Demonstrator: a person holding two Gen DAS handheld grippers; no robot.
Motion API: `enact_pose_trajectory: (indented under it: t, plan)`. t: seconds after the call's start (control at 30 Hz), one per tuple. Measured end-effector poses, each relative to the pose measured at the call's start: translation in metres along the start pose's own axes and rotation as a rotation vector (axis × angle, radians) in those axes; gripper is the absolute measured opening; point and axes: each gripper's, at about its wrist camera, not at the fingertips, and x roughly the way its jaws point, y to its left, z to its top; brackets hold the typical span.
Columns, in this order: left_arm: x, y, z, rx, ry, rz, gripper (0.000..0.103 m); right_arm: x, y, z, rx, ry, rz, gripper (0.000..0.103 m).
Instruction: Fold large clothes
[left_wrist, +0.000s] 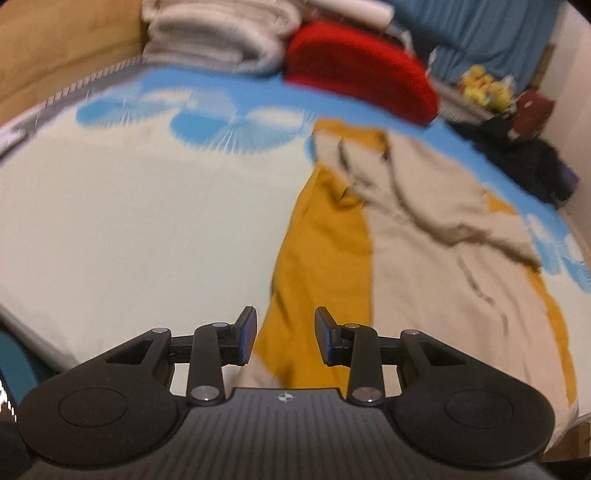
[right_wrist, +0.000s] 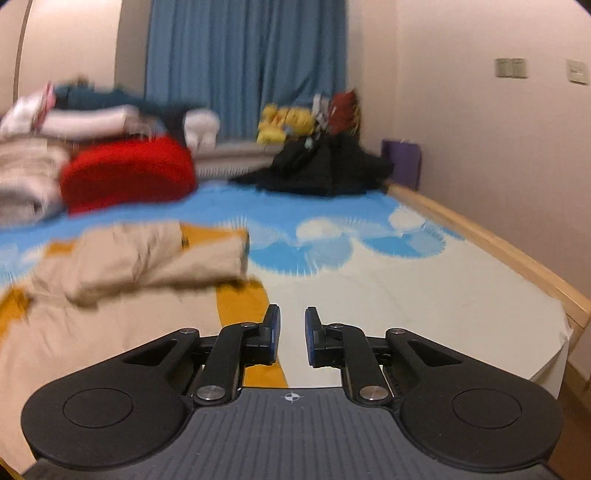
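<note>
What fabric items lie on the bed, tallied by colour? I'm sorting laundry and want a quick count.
Beige-and-mustard garment, spread out in front: 1
Red bundle: 1
Black clothing heap: 1
Whitish folded stack: 1 stack; pieces inside too blurred to count
Total: 4 groups. Both the left gripper and right gripper are open, holding nothing.

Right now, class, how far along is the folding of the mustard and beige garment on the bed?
Done: the garment lies spread on the bed, with a beige part already folded across its upper half. In hand: nothing; the left gripper and right gripper are both open and empty. Left: the lower body is not yet folded up.
</note>
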Motion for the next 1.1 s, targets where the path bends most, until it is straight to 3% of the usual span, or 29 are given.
enact_pose_trajectory:
  t: [0.2, 0.27, 0.57, 0.87, 0.93, 1.0, 1.1]
  plan:
    - [0.037, 0.016, -0.013, -0.049, 0.154, 0.057, 0.039, 0.058, -0.022, -0.04, 0.154, 0.348, 0.03, 0.015]
    - [0.044, 0.02, -0.015, -0.063, 0.182, 0.075, 0.04, 0.066, -0.023, -0.054, 0.183, 0.411, 0.02, 0.015]
    - [0.058, 0.022, -0.029, -0.033, 0.265, 0.101, 0.046, 0.088, -0.018, -0.076, 0.172, 0.531, 0.052, 0.015]
    - [0.061, 0.017, -0.031, -0.001, 0.261, 0.12, 0.048, 0.094, -0.022, -0.078, 0.17, 0.527, 0.014, 0.017]
    - [0.062, 0.014, -0.031, 0.015, 0.258, 0.115, 0.042, 0.093, -0.019, -0.079, 0.148, 0.528, 0.015, 0.019]
    - [0.062, 0.012, -0.031, 0.028, 0.256, 0.093, 0.02, 0.093, -0.018, -0.079, 0.142, 0.532, 0.024, 0.023]
    - [0.059, 0.008, -0.032, 0.046, 0.247, 0.077, 0.009, 0.092, -0.017, -0.079, 0.138, 0.534, 0.029, 0.023]
